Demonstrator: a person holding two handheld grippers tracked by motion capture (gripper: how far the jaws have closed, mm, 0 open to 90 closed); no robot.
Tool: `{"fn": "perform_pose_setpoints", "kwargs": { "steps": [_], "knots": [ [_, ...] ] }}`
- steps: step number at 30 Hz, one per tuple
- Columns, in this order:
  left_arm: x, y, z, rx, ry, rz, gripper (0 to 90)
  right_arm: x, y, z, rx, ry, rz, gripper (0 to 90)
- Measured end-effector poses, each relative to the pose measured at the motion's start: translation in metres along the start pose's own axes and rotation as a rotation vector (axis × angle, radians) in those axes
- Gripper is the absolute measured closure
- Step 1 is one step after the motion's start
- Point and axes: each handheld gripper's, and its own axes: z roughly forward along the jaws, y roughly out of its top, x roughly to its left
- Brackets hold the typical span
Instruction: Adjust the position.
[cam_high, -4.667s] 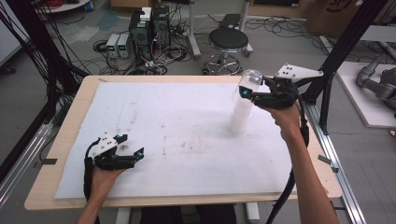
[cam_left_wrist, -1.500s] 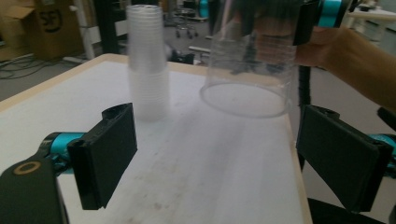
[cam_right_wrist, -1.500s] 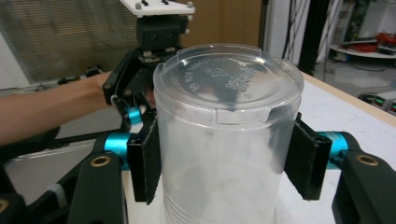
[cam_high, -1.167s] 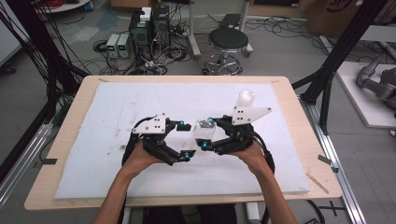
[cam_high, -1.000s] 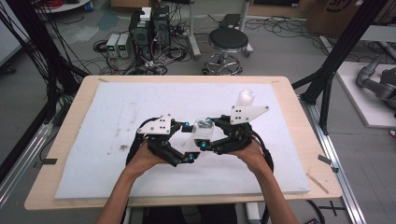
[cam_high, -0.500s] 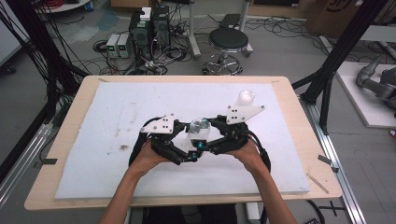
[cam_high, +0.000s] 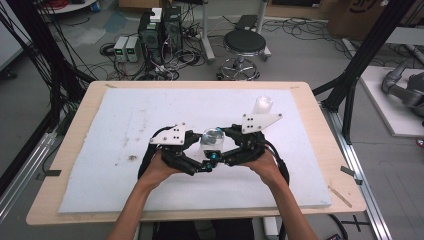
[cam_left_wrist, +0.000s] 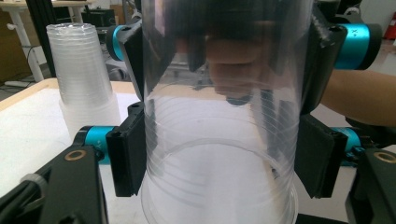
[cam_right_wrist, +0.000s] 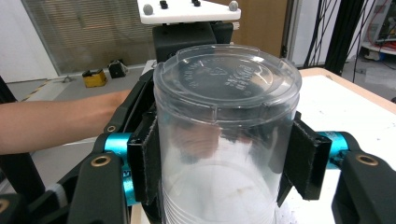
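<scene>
Since the earliest frame, you have carried the clear plastic cups (cam_high: 213, 140) from the stack at the upper right down to the middle of the frame, and your left gripper (cam_high: 200, 155) has come across from the lower left to meet them; its jaws have just been closing on the cups.

High view: the cups stand inverted at centre, between both grippers, over the white pad (cam_high: 100, 130) on the bench (cam_high: 75, 105). Your right gripper (cam_high: 227, 152) grips them from the right. The cup stack (cam_high: 262, 105) remains at the upper right.

Left gripper view: your pads (cam_left_wrist: 126, 158) sit against the ribbed lower walls at either side, narrowed onto the nested cups. The stack (cam_left_wrist: 81, 79) stands at the upper left.

Right gripper view: your pads (cam_right_wrist: 145, 158) clamp the outer cup below its closed base, near the frame's middle.

You appear to be at the separating step. Next, hold one cup firm and draw the other straight off, without crushing the thin wall.
</scene>
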Motion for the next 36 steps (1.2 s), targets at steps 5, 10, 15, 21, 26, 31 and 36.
{"fn": "perform_pose_setpoints", "kwargs": {
  "steps": [5, 10, 15, 21, 26, 31, 36],
  "knots": [
    [0.000, 0.000, 0.000, 0.006, 0.001, 0.000, 30.5, 0.000, -0.001, 0.001, 0.003, 0.001, 0.003, 33.6],
    [0.000, 0.000, -0.001, 0.011, 0.003, 0.000, 30.7, 0.003, 0.000, 0.003, 0.016, 0.001, -0.006, 18.1],
    [-0.002, 0.001, -0.006, 0.033, 0.011, 0.008, 31.0, 0.003, 0.000, -0.002, 0.019, 0.003, -0.006, 16.2],
    [-0.002, 0.007, -0.017, 0.165, 0.019, 0.040, 31.0, 0.004, -0.001, -0.013, 0.069, -0.010, -0.015, 16.2],
    [-0.001, 0.019, -0.026, 0.344, -0.009, 0.078, 31.1, 0.007, 0.007, -0.020, 0.156, -0.029, -0.037, 16.2],
    [0.000, 0.032, -0.028, 0.489, -0.042, 0.076, 31.3, 0.010, 0.019, -0.019, 0.271, -0.030, -0.079, 16.2],
    [0.002, 0.041, -0.025, 0.619, -0.074, 0.056, 31.5, 0.015, 0.030, -0.013, 0.399, -0.016, -0.129, 16.3]
  ]
}}
